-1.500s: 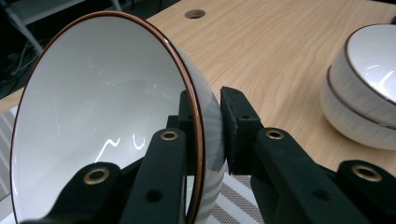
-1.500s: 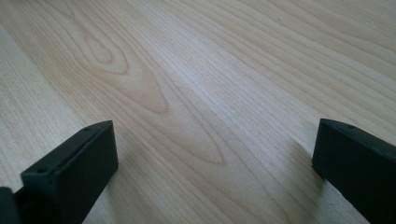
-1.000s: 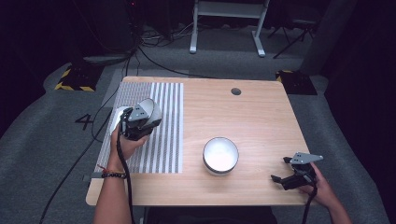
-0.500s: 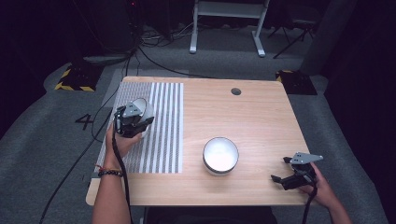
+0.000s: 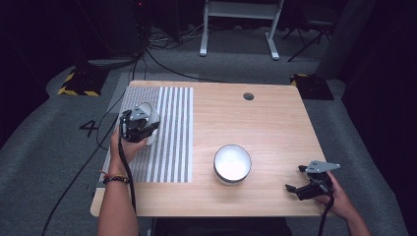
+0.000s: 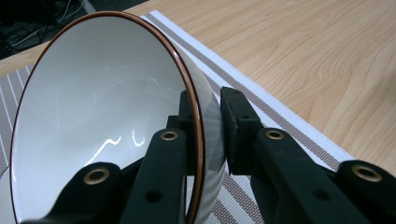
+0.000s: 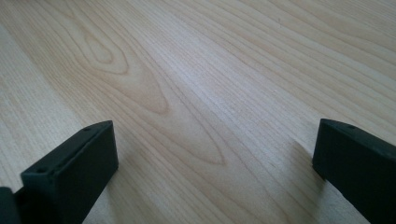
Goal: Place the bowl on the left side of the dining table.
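The left gripper point(image 5: 140, 125), jaws clenched on the rim of a white bowl point(image 6: 102, 116), has drifted slightly toward the near-left over the striped mat point(image 5: 169, 132) since a second ago, bowl tilted on edge. A second bowl point(image 5: 232, 163) stands on the surface point(image 5: 275, 128). The right gripper point(image 5: 300, 184) rests there, jaws released; stacking likely comes next.

I see a white bowl point(image 6: 102, 126) with a brown rim, a grey-and-white striped mat point(image 5: 169, 132), a pale wood table point(image 5: 265, 128), and probably another white bowl point(image 5: 232, 163).
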